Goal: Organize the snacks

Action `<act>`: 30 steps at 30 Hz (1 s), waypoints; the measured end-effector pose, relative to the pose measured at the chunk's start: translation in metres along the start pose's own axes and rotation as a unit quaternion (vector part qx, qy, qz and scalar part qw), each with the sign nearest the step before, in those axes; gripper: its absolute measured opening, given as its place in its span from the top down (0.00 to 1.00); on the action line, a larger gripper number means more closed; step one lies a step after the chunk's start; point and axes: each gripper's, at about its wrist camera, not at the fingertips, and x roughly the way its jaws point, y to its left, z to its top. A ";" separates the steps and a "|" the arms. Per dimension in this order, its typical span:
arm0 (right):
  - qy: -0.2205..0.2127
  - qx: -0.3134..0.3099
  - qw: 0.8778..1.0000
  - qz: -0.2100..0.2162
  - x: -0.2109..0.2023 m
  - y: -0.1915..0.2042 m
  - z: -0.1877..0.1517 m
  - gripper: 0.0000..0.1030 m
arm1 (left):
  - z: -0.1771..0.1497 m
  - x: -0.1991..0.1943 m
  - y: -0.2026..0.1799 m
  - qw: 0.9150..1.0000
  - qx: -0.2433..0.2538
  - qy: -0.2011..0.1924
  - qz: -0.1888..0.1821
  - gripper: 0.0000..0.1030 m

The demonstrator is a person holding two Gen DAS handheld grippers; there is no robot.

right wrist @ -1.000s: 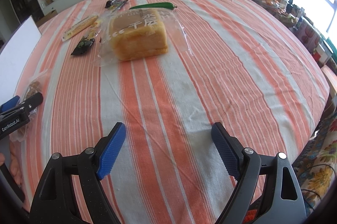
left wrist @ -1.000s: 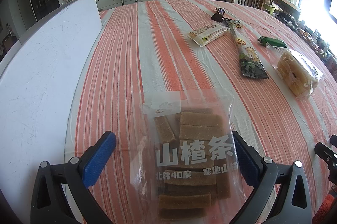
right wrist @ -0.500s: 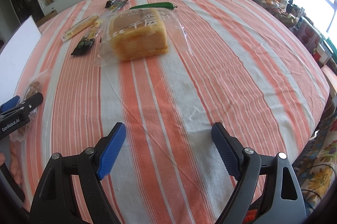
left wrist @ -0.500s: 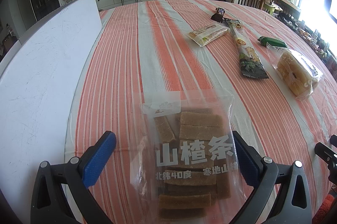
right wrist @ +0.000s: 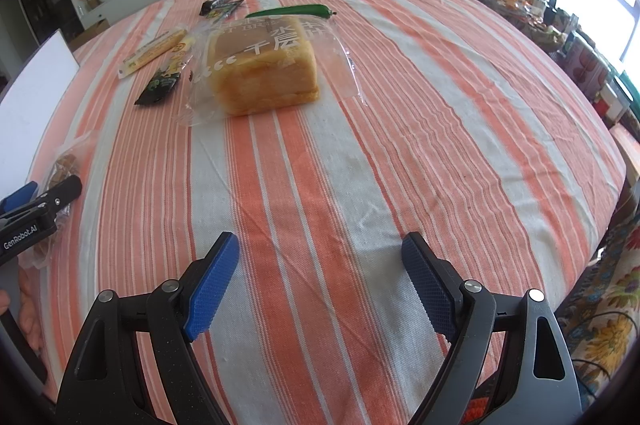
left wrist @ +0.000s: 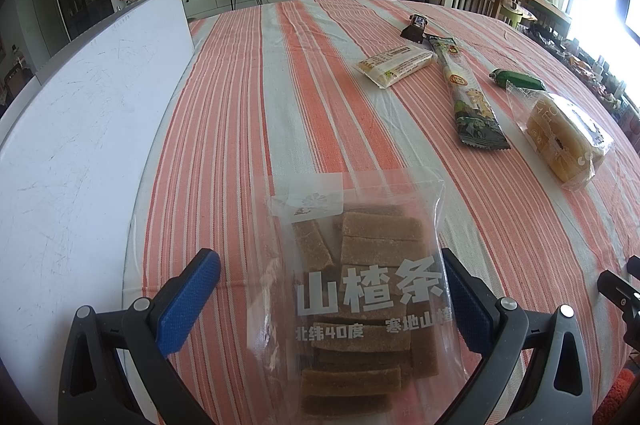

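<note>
A clear bag of brown hawthorn strips (left wrist: 360, 289) lies on the striped tablecloth between the wide-open fingers of my left gripper (left wrist: 332, 297); the pads stand apart from it. My right gripper (right wrist: 320, 281) is open and empty over bare cloth. A bagged bread loaf (right wrist: 264, 65) lies ahead of it; it also shows in the left wrist view (left wrist: 564, 137). Farther off lie a long dinosaur-print packet (left wrist: 468, 93), a pale wafer packet (left wrist: 396, 63), a green sausage (right wrist: 292, 11) and a small dark packet (left wrist: 416, 25).
A white board (left wrist: 80, 113) lies along the table's left side. The round table's edge (right wrist: 600, 161) drops off at the right, with cluttered goods and a floral rug beyond. The left gripper (right wrist: 36, 217) shows at the right wrist view's left edge.
</note>
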 end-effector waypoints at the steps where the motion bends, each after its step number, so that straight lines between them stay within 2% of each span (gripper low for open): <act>1: 0.000 0.000 1.000 0.000 0.000 0.000 0.000 0.16 | 0.000 0.000 0.000 1.000 0.000 0.000 0.000 0.00; 19: -0.003 0.003 1.000 -0.001 -0.002 -0.001 -0.001 0.18 | 0.000 0.000 0.000 1.000 0.000 0.000 0.000 0.00; 20: -0.016 0.008 1.000 0.000 -0.007 -0.003 -0.002 0.18 | 0.000 0.000 0.000 1.000 0.000 0.000 0.000 0.00; 23: -0.118 0.005 0.993 -0.003 -0.049 0.001 -0.004 0.18 | 0.000 0.000 0.000 1.000 0.000 0.000 0.000 0.00; 25: -0.162 -0.016 0.986 0.026 -0.069 0.017 0.004 0.17 | 0.000 0.000 0.000 1.000 0.000 0.000 0.000 0.00; 28: -0.155 -0.072 0.983 0.073 -0.074 0.055 0.037 0.18 | 0.000 0.000 0.000 1.000 0.000 0.000 0.000 0.00; 30: -0.129 -0.101 0.983 0.079 -0.061 0.081 0.063 0.20 | 0.000 0.000 0.000 1.000 0.000 0.000 0.000 0.00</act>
